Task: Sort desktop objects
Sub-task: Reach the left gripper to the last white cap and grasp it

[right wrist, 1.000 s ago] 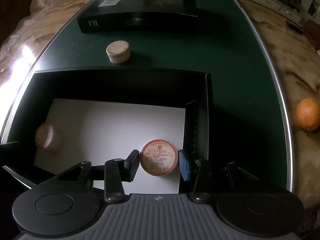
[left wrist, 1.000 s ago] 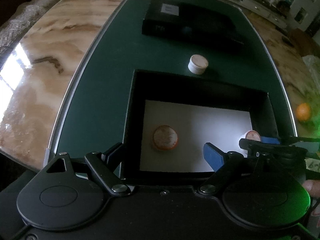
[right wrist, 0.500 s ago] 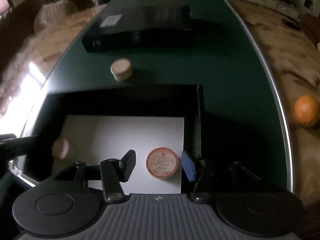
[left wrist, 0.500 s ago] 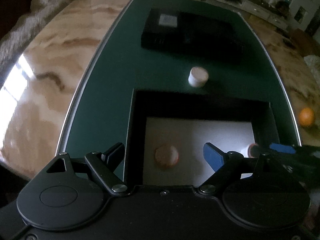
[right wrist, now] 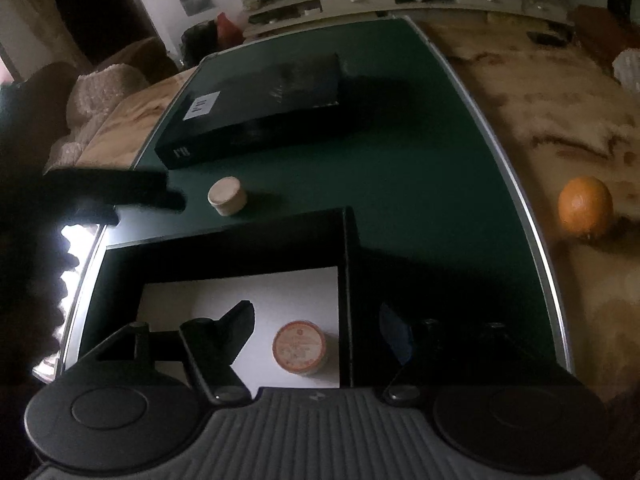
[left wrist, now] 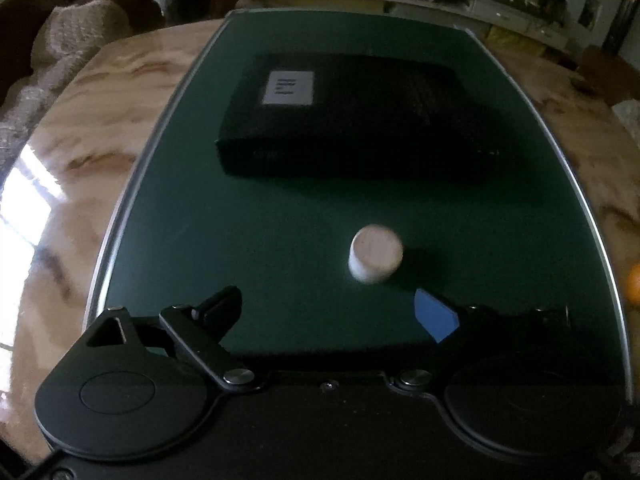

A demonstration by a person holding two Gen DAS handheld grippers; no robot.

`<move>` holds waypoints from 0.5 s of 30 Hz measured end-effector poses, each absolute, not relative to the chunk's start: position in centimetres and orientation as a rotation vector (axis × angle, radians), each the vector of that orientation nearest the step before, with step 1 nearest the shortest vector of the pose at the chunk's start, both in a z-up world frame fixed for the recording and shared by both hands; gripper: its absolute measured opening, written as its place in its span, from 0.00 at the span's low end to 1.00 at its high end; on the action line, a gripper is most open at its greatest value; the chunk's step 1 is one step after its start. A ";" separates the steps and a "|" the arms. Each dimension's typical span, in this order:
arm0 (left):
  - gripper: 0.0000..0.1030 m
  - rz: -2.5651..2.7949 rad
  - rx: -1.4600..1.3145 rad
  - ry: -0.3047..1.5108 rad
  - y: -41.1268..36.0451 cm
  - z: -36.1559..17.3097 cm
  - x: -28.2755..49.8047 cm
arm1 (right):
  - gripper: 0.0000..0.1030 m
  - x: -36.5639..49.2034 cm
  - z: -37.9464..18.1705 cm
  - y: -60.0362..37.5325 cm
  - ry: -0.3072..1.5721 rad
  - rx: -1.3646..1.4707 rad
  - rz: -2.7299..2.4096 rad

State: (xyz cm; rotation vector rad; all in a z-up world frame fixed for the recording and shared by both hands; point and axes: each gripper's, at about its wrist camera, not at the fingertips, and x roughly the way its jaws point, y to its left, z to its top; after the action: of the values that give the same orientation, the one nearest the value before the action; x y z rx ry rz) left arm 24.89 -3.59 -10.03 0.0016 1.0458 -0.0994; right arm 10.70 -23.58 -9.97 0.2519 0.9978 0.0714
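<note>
A small white round jar (left wrist: 375, 254) stands on the green mat (left wrist: 240, 220), just beyond my left gripper (left wrist: 328, 310). Its jaws are opening wide with nothing between them. In the right wrist view the same jar (right wrist: 227, 196) sits behind the open black box (right wrist: 346, 280), with the left gripper (right wrist: 120, 188) a dark shape beside it. An orange-labelled jar (right wrist: 299, 346) rests on the box's white floor. My right gripper (right wrist: 316, 328) hangs above it, jaws opening, pads clear of the jar.
A closed flat black box (left wrist: 348, 120) with a white label lies at the far end of the mat. An orange (right wrist: 586, 210) sits on the marble tabletop (right wrist: 560, 120) to the right. Fabric-covered seating stands off the left edge.
The right gripper has let go of the orange-labelled jar, opened and lifted a little. The left gripper has moved forward from over the open box toward the white jar and spread wider.
</note>
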 end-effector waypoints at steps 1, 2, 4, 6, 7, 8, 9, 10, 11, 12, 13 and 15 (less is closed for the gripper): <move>0.93 -0.094 0.002 1.051 -3.9 -10.3 25.5 | 0.71 10.6 -10.2 -23.8 1.001 0.256 0.071; 0.93 -0.088 0.006 1.053 -4.2 -10.5 26.0 | 0.71 10.6 -10.3 -23.9 1.003 0.258 0.071; 0.94 -0.079 0.016 1.050 -4.9 -10.9 26.7 | 0.71 10.5 -10.5 -24.2 1.006 0.264 0.072; 0.94 -0.078 0.017 1.054 -5.5 -11.3 27.3 | 0.72 10.3 -10.7 -24.4 1.007 0.270 0.076; 0.94 -0.079 0.014 1.055 -5.8 -11.4 27.5 | 0.72 10.3 -10.7 -24.5 1.006 0.275 0.078; 0.94 -0.080 0.014 1.055 -6.0 -11.7 27.7 | 0.73 10.3 -10.7 -24.6 1.005 0.279 0.080; 0.94 -0.081 0.014 1.056 -6.3 -11.9 28.0 | 0.74 10.2 -10.8 -24.7 1.004 0.283 0.082; 0.95 -0.081 0.015 1.058 -6.5 -12.1 28.2 | 0.74 10.2 -10.8 -24.7 1.003 0.287 0.084; 0.95 -0.082 0.018 1.061 -6.7 -12.3 28.4 | 0.74 10.1 -10.8 -24.8 1.002 0.290 0.087; 0.95 -0.081 0.018 1.065 -6.9 -12.6 28.5 | 0.74 10.1 -10.9 -24.8 1.002 0.292 0.090; 0.95 -0.079 0.017 1.070 -7.0 -12.9 28.7 | 0.74 10.0 -10.9 -24.9 1.001 0.294 0.092; 0.94 -0.070 0.009 1.075 -7.2 -13.4 29.0 | 0.74 9.9 -11.0 -25.1 1.001 0.300 0.095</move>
State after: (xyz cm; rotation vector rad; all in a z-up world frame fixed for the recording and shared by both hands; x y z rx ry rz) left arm 28.96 -7.16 -13.37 0.0091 1.0755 -0.0700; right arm 9.89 -25.08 -10.98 0.2999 1.0006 0.0945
